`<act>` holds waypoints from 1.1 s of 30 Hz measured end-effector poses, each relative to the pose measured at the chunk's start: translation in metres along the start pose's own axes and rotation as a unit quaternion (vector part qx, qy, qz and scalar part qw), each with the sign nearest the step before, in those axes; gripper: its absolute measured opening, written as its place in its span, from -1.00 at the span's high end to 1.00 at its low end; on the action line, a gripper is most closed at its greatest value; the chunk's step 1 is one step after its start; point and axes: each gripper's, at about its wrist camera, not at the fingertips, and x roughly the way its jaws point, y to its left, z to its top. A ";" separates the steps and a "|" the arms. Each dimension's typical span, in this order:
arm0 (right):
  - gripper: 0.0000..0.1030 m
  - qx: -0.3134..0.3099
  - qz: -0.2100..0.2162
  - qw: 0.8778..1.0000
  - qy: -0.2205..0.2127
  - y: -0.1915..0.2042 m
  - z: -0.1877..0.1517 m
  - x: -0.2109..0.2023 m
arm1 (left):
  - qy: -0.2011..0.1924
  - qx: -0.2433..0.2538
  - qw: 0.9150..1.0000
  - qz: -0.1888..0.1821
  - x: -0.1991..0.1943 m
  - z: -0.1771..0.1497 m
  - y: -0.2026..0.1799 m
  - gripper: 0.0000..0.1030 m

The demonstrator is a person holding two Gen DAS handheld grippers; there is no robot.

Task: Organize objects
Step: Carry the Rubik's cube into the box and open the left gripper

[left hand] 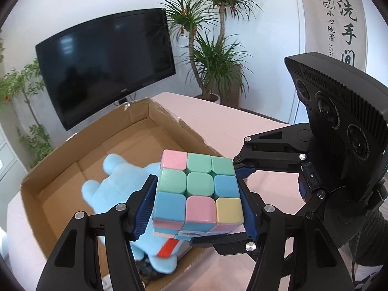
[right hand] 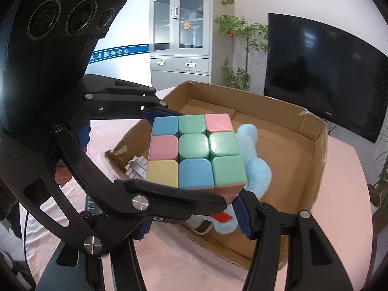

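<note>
**Cube pinched two ways above the box**

Nearest, clamped on the puzzle cube (left hand: 197,190): left gripper (left hand: 197,201), blue pads (left hand: 143,208) pressed to two opposite side faces. Crossing at a right angle, right gripper (left hand: 238,198), likewise closed on the same cube (right hand: 195,151), one finger over the far edge, the other under the near edge. Both angled downward and forward, tilted rather than vertical, cube top tipped toward the cameras.

Just beneath and behind: blue plush toy (left hand: 116,184) lying in the open cardboard box (left hand: 60,169), with a small metallic item (right hand: 137,166) partly hidden at the box's near wall. Box on a pink-covered table (right hand: 344,194). Farther back, a dark screen (left hand: 106,60) and potted plants (left hand: 213,55).

Likely trouble, as a judgement: a layer twisting or the cube popping free if the two grips pull unevenly; a tumble onto the table instead of the box if one side lets go while the cube hangs near the box edge; a bounce off the soft plush on release from this height.
</note>
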 end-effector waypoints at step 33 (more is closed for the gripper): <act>-0.59 0.080 -0.112 0.989 0.047 -0.068 -0.011 0.005 | -0.046 -0.061 0.996 -0.043 0.033 -0.003 0.025 -0.91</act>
